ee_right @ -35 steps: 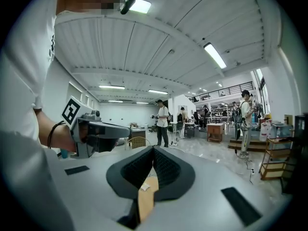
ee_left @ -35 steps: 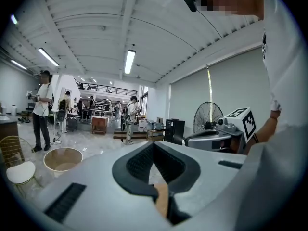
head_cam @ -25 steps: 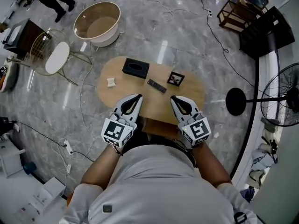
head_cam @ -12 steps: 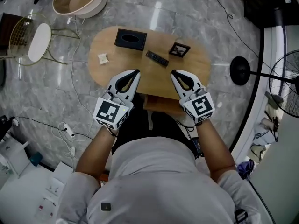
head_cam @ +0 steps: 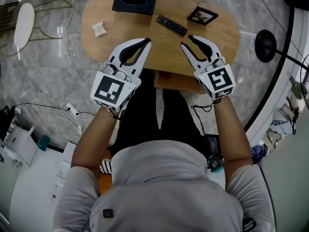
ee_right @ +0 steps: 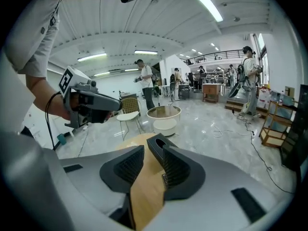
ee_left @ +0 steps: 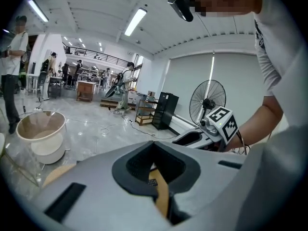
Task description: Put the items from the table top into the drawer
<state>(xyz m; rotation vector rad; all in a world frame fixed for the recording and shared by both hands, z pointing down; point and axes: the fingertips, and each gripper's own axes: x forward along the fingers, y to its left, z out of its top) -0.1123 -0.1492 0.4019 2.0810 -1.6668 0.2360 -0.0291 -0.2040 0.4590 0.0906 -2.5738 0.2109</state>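
Observation:
The oval wooden table (head_cam: pixel 159 52) carries a black tissue box (head_cam: pixel 134 1), a black remote (head_cam: pixel 172 25), a small dark picture frame (head_cam: pixel 203 16) and a crumpled white scrap (head_cam: pixel 100 29). Under its near edge a wooden drawer (head_cam: pixel 176 82) shows. Both grippers hover over the near edge, pointing at the items. My left gripper (head_cam: pixel 147 41) (ee_left: pixel 154 144) is shut with nothing in it. My right gripper (head_cam: pixel 187 40) (ee_right: pixel 147 146) has just been opening; its jaws stand apart with only bare table between them.
A fan's round base (head_cam: pixel 265 45) stands on the floor at the right and a white chair (head_cam: pixel 24 18) at the left. A cable and power strip (head_cam: pixel 72 111) lie on the marble floor. A cream basin (ee_right: pixel 164 117) stands beyond the table.
Both grippers have come down and forward to the table's near edge, and the table looms larger. The right jaws, shut before, now stand apart.

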